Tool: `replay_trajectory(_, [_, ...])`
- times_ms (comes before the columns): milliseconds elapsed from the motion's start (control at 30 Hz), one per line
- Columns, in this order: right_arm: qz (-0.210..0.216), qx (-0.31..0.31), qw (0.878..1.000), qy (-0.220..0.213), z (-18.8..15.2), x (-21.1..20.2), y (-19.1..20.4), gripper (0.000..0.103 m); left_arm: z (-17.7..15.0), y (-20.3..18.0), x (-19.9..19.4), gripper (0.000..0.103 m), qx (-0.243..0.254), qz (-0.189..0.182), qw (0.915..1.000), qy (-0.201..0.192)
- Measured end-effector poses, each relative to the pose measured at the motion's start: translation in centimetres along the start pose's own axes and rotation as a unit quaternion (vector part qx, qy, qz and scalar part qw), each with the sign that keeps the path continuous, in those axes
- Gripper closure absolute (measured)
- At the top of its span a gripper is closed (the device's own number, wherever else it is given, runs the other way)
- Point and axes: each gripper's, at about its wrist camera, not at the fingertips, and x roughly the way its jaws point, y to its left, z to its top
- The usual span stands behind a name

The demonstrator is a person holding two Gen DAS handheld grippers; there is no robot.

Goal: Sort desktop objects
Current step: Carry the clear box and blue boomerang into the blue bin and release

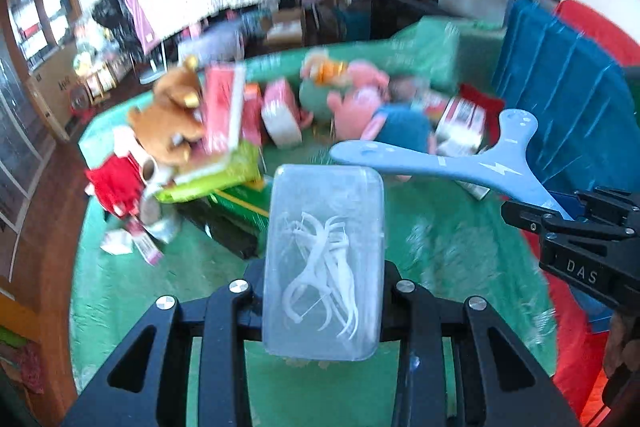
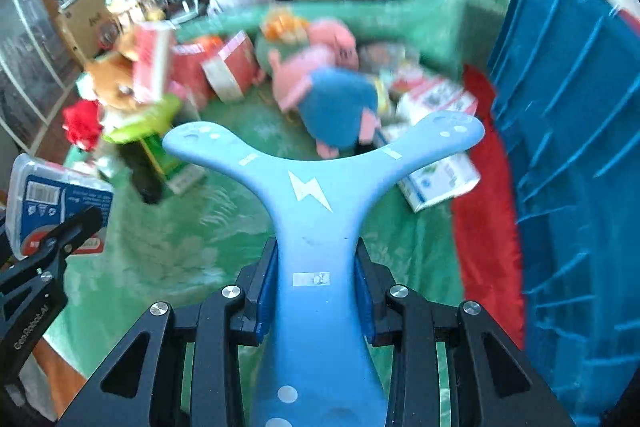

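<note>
- Desktop objects lie heaped on a green cloth (image 1: 440, 247) that covers the table; I use this cloth as my landmark throughout.
- My left gripper (image 1: 324, 291) is clamped on a clear plastic box of white floss picks (image 1: 326, 263); its fingers press on the box's two long sides and hold it up above the near part of the cloth.
- From the right wrist camera, the same box shows its blue and white printed label, off the cloth's left side.
- My right gripper (image 2: 316, 291) is clamped on the stem of a light blue three-armed boomerang (image 2: 312, 195) with a pale lightning bolt at its centre; the blue pads sit against both edges of the stem.
- The boomerang is lifted clear of the cloth, its two free arms spreading out over the middle of it.
- At the far edge of the cloth lies a pink pig plush in a blue outfit (image 2: 336, 95), with a green plush just behind it.
- At the far left of the cloth, a brown bear plush (image 1: 168, 119) leans on a stack of red and lime green boxes (image 1: 224, 147).
- A white carton (image 2: 440, 179) lies beyond the boomerang's right arm, near the cloth's right side.
- A blue ribbed crate (image 2: 572, 167) stands at the cloth's right edge, with red fabric (image 2: 488, 195) between the crate and the cloth.
- Much of the far pile is blurred.
</note>
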Motion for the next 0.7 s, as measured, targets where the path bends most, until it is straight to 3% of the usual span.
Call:
replay_trajectory(167, [-0.020,-0.017,0.997,-0.076,0.4,-8.6,0.9,0.070,1.1,-1.5,-5.6,0.070,0.004,-0.009,0.9987,-0.050])
replay_trajectory(367, [-0.046,0.000,0.989,-0.143,-0.6,-16.6,-1.2,0.070,1.7,-5.7,-11.6,0.070,0.027,-0.034,0.9935,-0.106])
replay_trajectory(533, [-0.079,0.032,0.981,-0.177,-3.2,-22.1,-5.4,0.070,2.6,-12.2,-15.2,0.070,0.062,-0.076,0.9860,-0.135])
replay_trajectory(700, [-0.122,0.081,0.970,-0.197,-6.7,-26.5,-11.6,0.070,3.2,-20.7,-18.2,0.070,0.118,-0.125,0.9725,-0.157])
